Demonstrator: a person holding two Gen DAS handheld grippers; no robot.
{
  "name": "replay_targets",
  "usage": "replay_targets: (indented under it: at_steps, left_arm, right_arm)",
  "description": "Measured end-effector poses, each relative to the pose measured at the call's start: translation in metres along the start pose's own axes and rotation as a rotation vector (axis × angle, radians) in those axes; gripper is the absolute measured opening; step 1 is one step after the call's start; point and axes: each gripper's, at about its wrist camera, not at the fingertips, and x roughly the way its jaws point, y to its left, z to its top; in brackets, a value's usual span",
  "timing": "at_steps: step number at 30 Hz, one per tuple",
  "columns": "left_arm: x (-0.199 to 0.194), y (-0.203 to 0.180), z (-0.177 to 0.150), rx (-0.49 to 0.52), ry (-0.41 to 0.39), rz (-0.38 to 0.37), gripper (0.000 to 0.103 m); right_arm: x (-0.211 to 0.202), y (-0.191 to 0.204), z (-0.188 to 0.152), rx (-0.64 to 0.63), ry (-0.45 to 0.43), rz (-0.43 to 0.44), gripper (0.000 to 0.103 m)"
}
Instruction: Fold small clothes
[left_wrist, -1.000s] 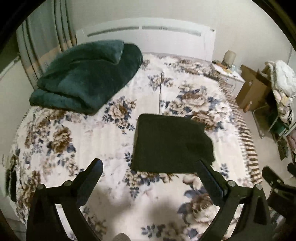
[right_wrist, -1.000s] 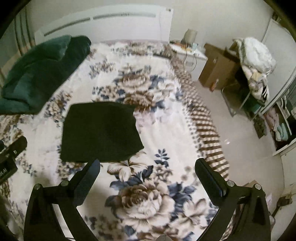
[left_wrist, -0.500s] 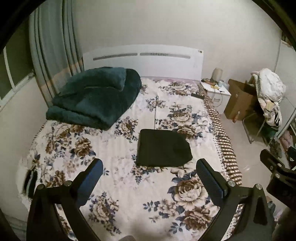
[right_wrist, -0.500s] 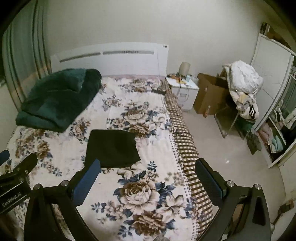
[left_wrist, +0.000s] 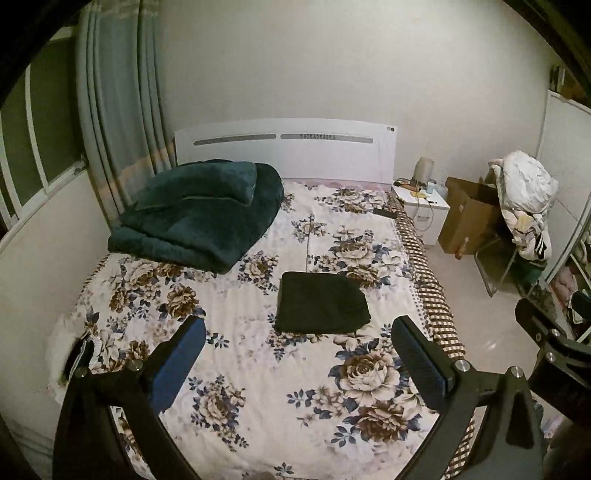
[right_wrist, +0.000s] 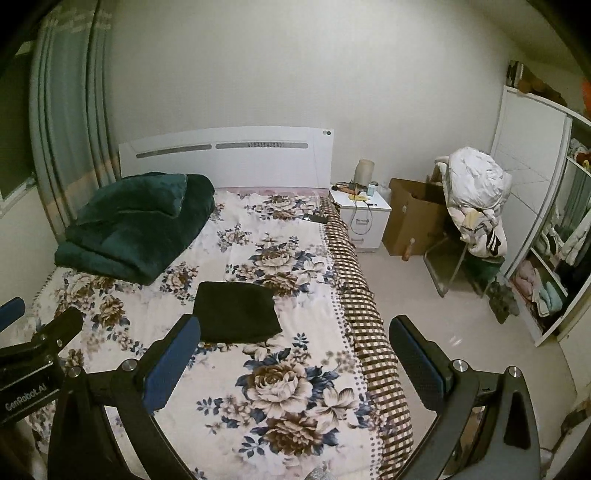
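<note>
Wardrobe shelves (right_wrist: 546, 266), right view only

Black left gripper (left_wrist: 295, 339) and right gripper (right_wrist: 293, 339) — blue pads, silver screws.

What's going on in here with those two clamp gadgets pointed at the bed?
A person is holding a two-finger gripper in each hand to fold small clothes. A dark, near-black garment folded into a flat rectangle lies on the floral bedspread, touched by nothing. The left gripper and the right gripper both hang open and empty, short of the garment. A folded dark green plush blanket sits near the white headboard.
</note>
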Motion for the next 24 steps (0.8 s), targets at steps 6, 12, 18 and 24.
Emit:
replay_targets:
  at_steps: [6,12,18,24]
  left_arm:
    - [-0.011,-0.001,-0.006,-0.003,-0.012,0.0,0.103]
    - [-0.022,-0.002,-0.011,-0.005,-0.02,0.006,0.103]
    - [-0.032,-0.006,-0.013,-0.008,-0.035,0.014,0.103]
    - [-0.036,-0.008,-0.012,-0.01,-0.039,0.012,0.103]
  right_arm:
    - [-0.015,-0.004,-0.003,-0.004,-0.013,0.002,0.103]
    - [-0.034,-0.006,0.0,-0.005,-0.021,0.009,0.103]
    - [-0.034,-0.006,-0.001,-0.007,-0.019,0.013,0.103]
    - [-0.037,-0.006,-0.002,-0.004,-0.019,0.011,0.103]
